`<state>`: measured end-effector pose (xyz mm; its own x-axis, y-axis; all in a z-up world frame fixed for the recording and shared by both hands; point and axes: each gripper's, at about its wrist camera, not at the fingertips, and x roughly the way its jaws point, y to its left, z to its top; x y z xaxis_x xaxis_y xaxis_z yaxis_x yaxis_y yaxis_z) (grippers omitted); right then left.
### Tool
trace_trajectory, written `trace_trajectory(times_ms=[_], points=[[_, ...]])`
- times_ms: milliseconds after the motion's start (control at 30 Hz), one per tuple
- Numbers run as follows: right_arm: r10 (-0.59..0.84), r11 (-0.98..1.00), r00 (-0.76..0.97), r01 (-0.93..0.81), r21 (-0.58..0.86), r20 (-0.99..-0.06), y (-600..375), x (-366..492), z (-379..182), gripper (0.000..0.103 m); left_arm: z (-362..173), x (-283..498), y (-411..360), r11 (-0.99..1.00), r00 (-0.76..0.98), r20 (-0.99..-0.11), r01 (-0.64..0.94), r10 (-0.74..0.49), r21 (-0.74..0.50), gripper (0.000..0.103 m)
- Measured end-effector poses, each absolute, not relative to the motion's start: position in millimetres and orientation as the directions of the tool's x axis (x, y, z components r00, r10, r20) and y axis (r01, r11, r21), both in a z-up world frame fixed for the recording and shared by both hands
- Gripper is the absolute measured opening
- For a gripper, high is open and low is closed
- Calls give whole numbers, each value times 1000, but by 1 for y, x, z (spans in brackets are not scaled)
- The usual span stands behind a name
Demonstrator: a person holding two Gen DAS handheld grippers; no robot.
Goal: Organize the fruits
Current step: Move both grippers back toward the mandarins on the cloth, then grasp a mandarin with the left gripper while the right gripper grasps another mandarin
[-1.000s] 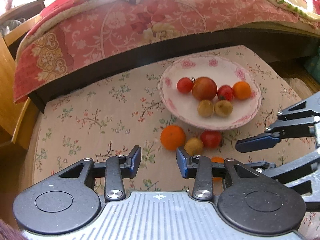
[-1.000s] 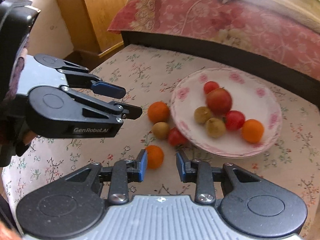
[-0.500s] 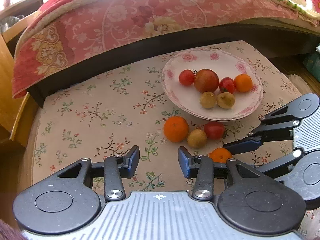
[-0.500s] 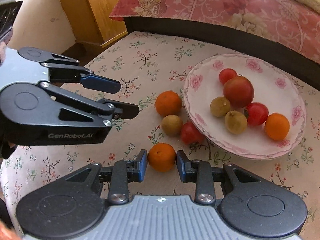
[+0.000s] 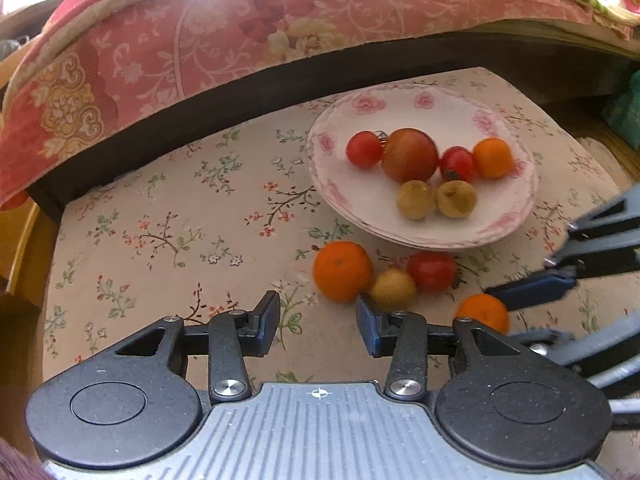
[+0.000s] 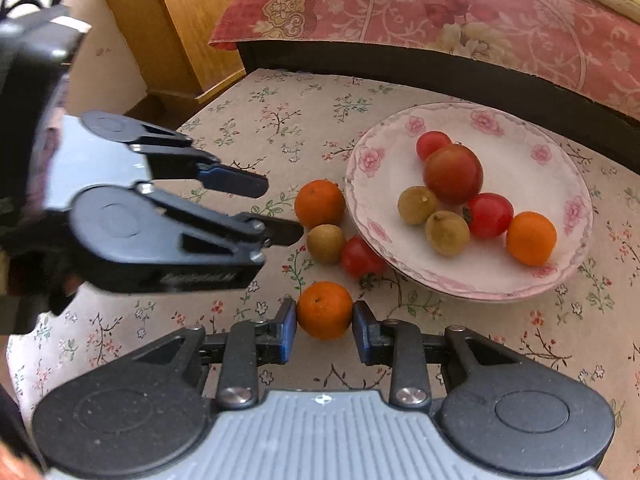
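A small orange (image 6: 325, 310) sits low in the middle of the right wrist view, clamped between the two blue pads of the right gripper (image 6: 325, 326), which touch it on both sides. Just above it on the flowered cloth (image 6: 256, 120) lie a red tomato (image 6: 362, 257), a yellow-brown fruit (image 6: 326, 243) and a second orange (image 6: 320, 203), all close against the near edge of the plate (image 6: 532, 136). On the plate, at the right of the frame, are a large red-brown fruit (image 6: 453, 173), two small tomatoes, two yellow-brown fruits and another orange. The left gripper (image 5: 318, 320) hangs over the cloth with its jaws parted and nothing between them; its right pad is just beside the yellow-brown fruit (image 5: 393, 289). A pink quilt (image 5: 240, 20) fills the top of the frame.
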<state>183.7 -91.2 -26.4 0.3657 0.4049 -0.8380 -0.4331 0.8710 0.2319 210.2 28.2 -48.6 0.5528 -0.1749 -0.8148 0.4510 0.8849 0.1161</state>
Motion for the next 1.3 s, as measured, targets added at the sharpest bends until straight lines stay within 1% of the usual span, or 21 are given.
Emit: trace_trajectory(times_ms=[67,533,567,600,733,1033,1133,1300], points=[[404,872,367,-432,232,-838,-94,183,-25,34,-48,214,28,890,541,-817,449,-197,83,51],[399,881,366,-407,240,-841,-105,182,-25,34,-59,233,12,888,544,-810,454,-219,65,51],[397,882,366,-405,240,-842,-106,183,-25,34,-59,233,12,890,544,-810,452,-219,62,49],[395,883,368,-404,238,-842,-107,183,-25,34,-59,233,11,890,541,-811,453,-223,57,44],[377,892,380,-394,220,-845,-110,183,-25,34,-58,228,6,887,546,-813,453,-201,85,43],[321,905,385,-395,160,-865,-115,177,-25,34,-47,188,18,897,525,-838,429,-149,110,43],[316,902,380,-404,152,-869,-116,172,-25,34,-45,170,19,903,509,-847,421,-153,90,43],[302,889,377,-443,116,-876,-112,162,-29,34,-50,150,10,889,488,-858,450,-160,91,43]])
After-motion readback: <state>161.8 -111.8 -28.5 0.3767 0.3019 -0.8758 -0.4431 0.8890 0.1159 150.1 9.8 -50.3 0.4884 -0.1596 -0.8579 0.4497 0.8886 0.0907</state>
